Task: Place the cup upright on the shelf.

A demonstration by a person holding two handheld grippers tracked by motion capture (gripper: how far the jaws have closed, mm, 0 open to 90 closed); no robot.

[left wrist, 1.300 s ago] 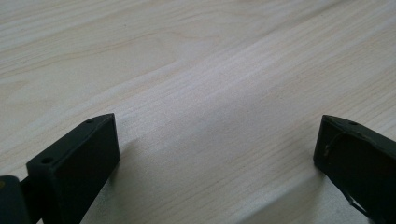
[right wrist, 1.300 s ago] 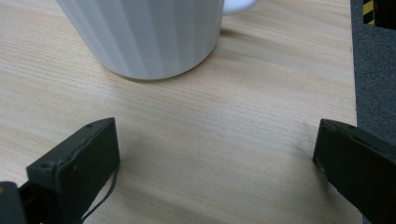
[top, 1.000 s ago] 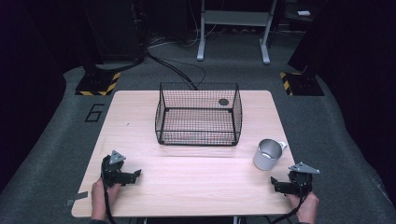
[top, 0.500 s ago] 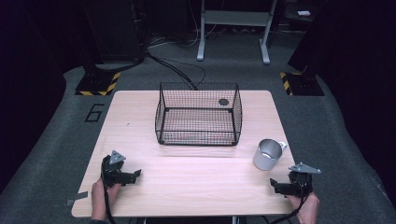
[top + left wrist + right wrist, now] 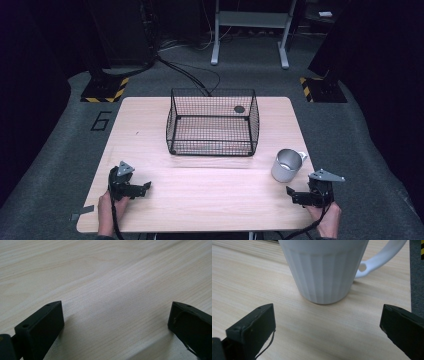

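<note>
A white ribbed mug point(image 5: 286, 165) stands upright near the table's right edge, handle toward the right. In the right gripper view the mug point(image 5: 324, 270) looms just ahead of the wide-apart jaws. My right gripper point(image 5: 294, 196) rests low on the table just in front of the mug, open, nothing between its jaws. At the front left my left gripper point(image 5: 145, 188) lies on the wood, also open; its own view has bare table point(image 5: 110, 290) between the jaws. A black wire basket point(image 5: 212, 125) sits at the table's middle back.
A small dark round thing point(image 5: 239, 109) sits at the basket's back right; whether inside or on the wire I cannot tell. The wooden table point(image 5: 210, 200) has bare wood between the grippers. Grey carpet, cables and black-yellow striped feet point(image 5: 105, 92) surround it.
</note>
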